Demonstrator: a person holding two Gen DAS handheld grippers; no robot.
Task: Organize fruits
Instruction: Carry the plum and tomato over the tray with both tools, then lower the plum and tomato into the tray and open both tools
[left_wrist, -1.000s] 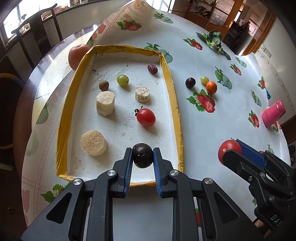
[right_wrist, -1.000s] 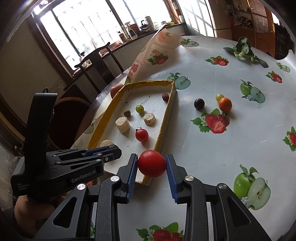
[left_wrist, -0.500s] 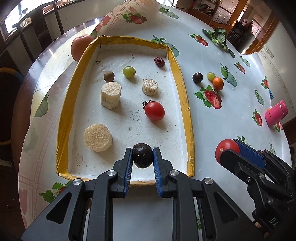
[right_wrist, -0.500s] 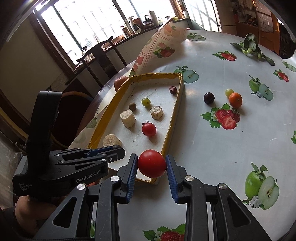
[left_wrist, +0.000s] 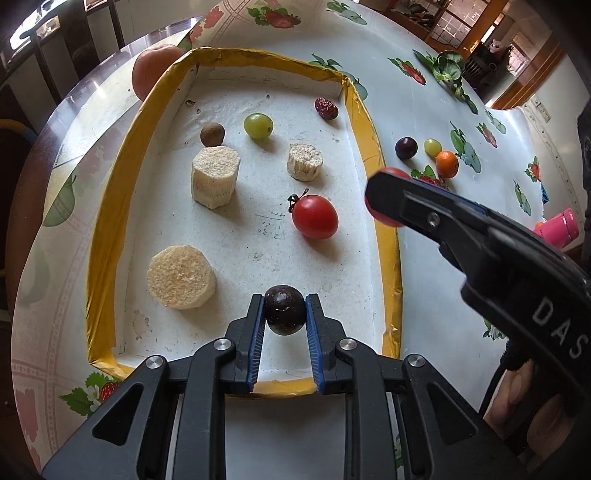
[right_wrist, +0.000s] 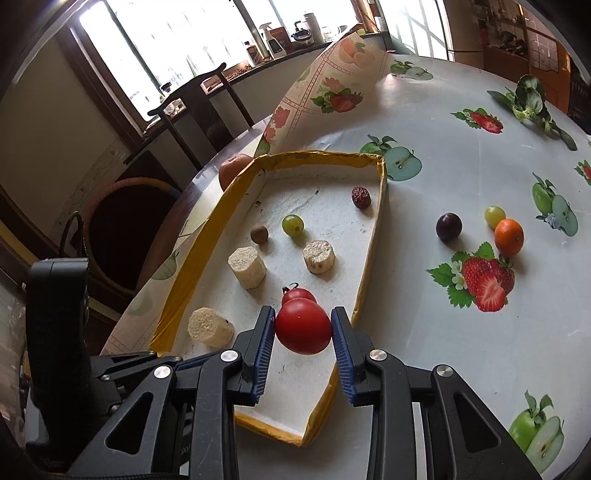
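Note:
A shallow white tray with a yellow rim (left_wrist: 369, 147) (right_wrist: 369, 258) holds a cherry tomato (left_wrist: 316, 217), a green grape (left_wrist: 258, 126) (right_wrist: 293, 225), a small brown fruit (left_wrist: 212, 134), a red date (left_wrist: 326, 108) (right_wrist: 361, 197) and three pale banana chunks (left_wrist: 215, 176). My left gripper (left_wrist: 284, 310) is shut on a dark plum (left_wrist: 285, 309) low over the tray's near end. My right gripper (right_wrist: 303, 325) is shut on a red tomato (right_wrist: 303, 325), hanging over the tray's right side, just in front of the cherry tomato (right_wrist: 299, 294).
On the fruit-print tablecloth right of the tray lie a dark plum (right_wrist: 448, 227), a yellow-green grape (right_wrist: 494, 216) and a small orange (right_wrist: 509, 232). An apple (left_wrist: 151, 70) sits behind the tray's far left corner. A pink cup (left_wrist: 557, 226) stands far right. Chairs stand beyond the table.
My right gripper has carried the red tomato leftward from beside the tray to above its right side. My left gripper has sunk a little toward the tray with the plum.

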